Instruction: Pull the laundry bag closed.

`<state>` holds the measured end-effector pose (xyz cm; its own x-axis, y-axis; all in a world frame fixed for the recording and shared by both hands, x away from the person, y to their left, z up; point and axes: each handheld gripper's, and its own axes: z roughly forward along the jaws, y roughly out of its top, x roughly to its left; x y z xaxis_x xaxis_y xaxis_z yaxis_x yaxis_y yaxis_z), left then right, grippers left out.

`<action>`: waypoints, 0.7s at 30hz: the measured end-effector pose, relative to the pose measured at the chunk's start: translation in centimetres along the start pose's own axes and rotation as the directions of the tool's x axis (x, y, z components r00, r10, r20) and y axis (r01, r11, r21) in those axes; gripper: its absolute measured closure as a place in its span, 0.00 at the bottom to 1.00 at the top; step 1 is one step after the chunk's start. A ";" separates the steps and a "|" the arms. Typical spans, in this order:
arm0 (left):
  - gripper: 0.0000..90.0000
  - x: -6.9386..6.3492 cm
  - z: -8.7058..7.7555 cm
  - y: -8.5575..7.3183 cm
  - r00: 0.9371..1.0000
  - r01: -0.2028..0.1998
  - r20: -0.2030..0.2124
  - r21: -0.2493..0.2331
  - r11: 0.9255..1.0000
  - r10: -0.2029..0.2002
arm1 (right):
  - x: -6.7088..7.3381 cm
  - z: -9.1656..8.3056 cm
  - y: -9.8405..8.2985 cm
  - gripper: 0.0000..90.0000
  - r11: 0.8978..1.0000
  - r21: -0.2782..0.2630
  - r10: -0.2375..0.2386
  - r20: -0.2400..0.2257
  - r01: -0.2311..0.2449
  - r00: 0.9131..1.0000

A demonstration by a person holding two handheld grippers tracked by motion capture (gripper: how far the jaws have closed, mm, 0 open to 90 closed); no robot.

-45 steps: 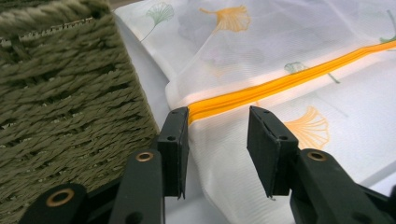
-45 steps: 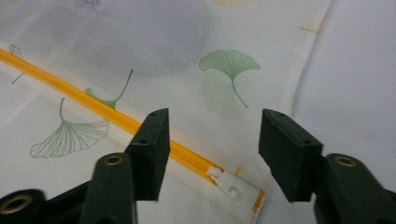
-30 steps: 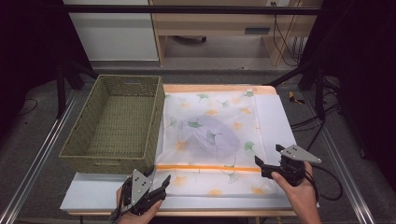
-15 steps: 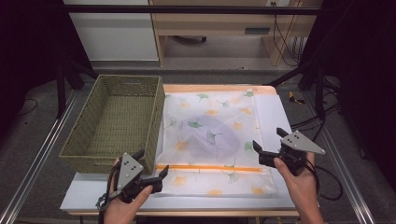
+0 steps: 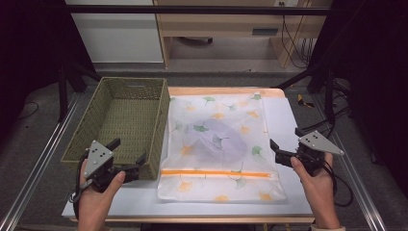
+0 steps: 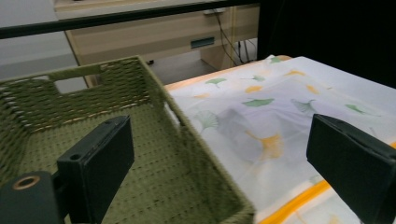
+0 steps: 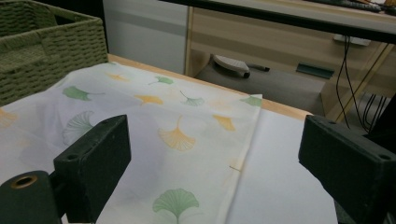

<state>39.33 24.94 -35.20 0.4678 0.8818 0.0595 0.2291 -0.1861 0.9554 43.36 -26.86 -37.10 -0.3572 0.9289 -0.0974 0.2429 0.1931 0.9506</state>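
Note:
A translucent white zip bag point(image 5: 216, 144) printed with ginkgo leaves lies flat on the table, with an orange zip strip point(image 5: 216, 173) near its front edge and a greyish shape showing faintly inside. My left gripper point(image 5: 129, 151) hangs over the front right corner of the green woven basket point(image 5: 163, 125). Its jaws have just been opening, and nothing is between them. In the left gripper view the gripper point(image 6: 219, 135) frames the basket rim point(image 6: 187, 121) and the bag point(image 6: 261, 107). My right gripper point(image 5: 286, 138) is open beside the bag's right edge, off the bag point(image 7: 154, 121).
The basket is empty and fills the table's left side. Bare white table point(image 5: 284, 115) runs along the bag's right and front. A metal rail crosses overhead at the back, with a wooden cabinet and cables beyond it. Dark stands flank the table.
My left gripper moved left and up, from the bag's front left corner to the basket's front corner, and its jaws spread wider. My right gripper rose a little beside the bag.

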 end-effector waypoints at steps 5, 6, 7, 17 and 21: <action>0.08 2.3 0.1 -0.5 0.999 0.020 -0.024 0.002 1.000 -0.020 | -1.0 0.3 -0.8 0.10 1.000 0.020 0.018 0.027 -0.019 0.999; 0.08 2.6 0.1 -0.6 0.999 0.022 -0.028 0.002 1.000 -0.022 | -1.3 0.4 -1.1 0.10 0.999 0.024 0.022 0.035 -0.022 0.999; 0.08 3.0 0.1 -0.8 0.999 0.029 -0.029 0.002 1.000 -0.029 | -1.5 0.4 -1.2 0.10 0.999 0.029 0.025 0.037 -0.026 0.999; 0.07 4.9 0.0 -1.9 0.997 0.051 -0.052 -0.006 0.999 -0.051 | -3.1 1.2 -4.2 0.10 0.992 0.091 0.074 0.081 -0.081 0.994; 0.07 5.6 0.0 -2.3 0.996 0.065 -0.062 -0.016 0.998 -0.066 | -3.2 1.4 -5.4 0.10 0.990 0.106 0.088 0.085 -0.097 0.992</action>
<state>41.44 30.27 -37.07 0.3982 0.9172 0.0138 0.2453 -0.1209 0.9619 44.44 -30.48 -42.34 -0.2563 0.9658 -0.0381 0.3708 0.1347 0.9189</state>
